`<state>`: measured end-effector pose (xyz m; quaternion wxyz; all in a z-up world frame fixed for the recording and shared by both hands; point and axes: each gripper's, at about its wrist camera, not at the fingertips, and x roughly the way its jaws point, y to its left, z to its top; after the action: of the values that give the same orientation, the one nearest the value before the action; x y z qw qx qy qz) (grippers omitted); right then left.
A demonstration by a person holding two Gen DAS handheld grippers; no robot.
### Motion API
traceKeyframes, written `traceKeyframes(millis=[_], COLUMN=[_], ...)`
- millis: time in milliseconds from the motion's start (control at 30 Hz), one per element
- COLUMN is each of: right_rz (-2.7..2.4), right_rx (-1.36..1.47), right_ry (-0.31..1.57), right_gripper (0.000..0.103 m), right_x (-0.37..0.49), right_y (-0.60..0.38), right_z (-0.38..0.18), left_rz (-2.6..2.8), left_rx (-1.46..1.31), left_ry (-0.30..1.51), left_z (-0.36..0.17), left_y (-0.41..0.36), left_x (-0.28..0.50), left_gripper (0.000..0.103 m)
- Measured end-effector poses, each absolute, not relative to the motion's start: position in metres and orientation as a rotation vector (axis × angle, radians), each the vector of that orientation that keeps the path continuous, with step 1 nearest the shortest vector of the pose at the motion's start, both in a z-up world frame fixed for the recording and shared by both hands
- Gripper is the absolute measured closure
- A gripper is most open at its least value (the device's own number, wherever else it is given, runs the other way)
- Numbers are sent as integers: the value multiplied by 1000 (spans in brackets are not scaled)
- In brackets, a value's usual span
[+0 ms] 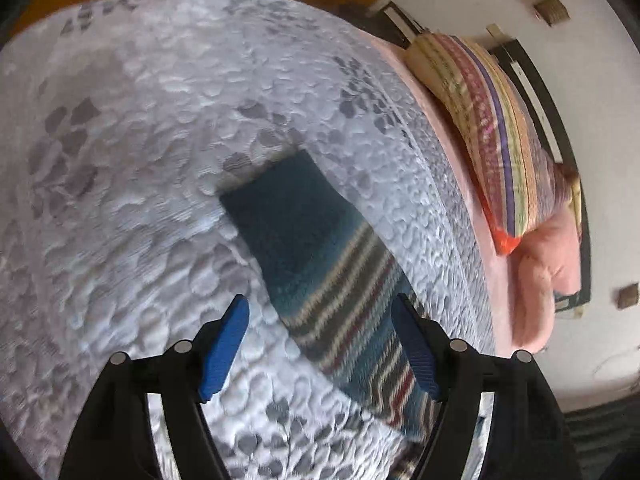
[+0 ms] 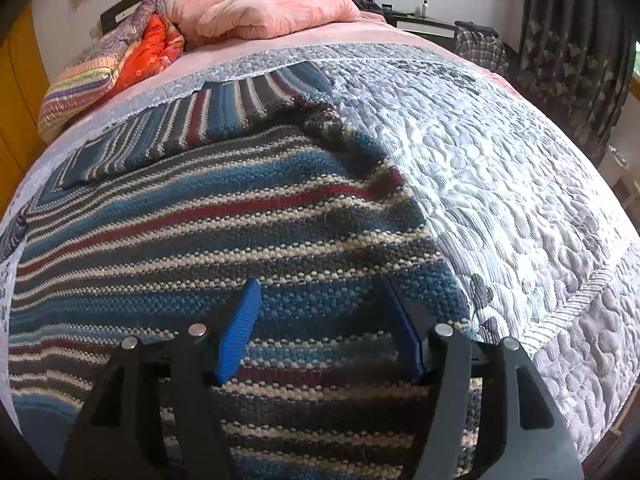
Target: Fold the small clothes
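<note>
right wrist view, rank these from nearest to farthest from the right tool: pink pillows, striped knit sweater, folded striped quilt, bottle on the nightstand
1. striped knit sweater: directly under the right tool, spread across the bedspread.
2. folded striped quilt: far left, near the head of the bed.
3. pink pillows: top centre, at the headboard behind the quilt.
4. bottle: upper right, on the nightstand beyond the bed.

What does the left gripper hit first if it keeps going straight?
Probably the striped sweater's sleeve, which lies between the open left gripper's fingers on the quilt. Depth is unclear, so it might meet the quilt beside it.
</note>
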<state>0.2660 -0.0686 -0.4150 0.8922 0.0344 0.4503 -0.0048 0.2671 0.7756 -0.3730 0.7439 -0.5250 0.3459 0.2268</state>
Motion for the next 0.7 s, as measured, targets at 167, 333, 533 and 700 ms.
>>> traceKeyframes(millis=[167, 333, 533, 700], right_rz=[-20, -22, -26, -26], right_rx=[45, 25, 12, 1], right_ry=[947, 958, 966, 976], right_gripper=[40, 38, 37, 36], right_x=[268, 269, 271, 273], right_y=[-66, -64, -63, -62], right_z=[-417, -419, -420, -422], left_rz=[511, 545, 594, 519], left_rx=[-1189, -1191, -1126, -1092], left_ry=[768, 729, 753, 651], left_z=[-405, -415, -411, -362], left_y=[779, 790, 799, 782], left_x=[276, 276, 283, 291], left_gripper=[29, 42, 91, 93])
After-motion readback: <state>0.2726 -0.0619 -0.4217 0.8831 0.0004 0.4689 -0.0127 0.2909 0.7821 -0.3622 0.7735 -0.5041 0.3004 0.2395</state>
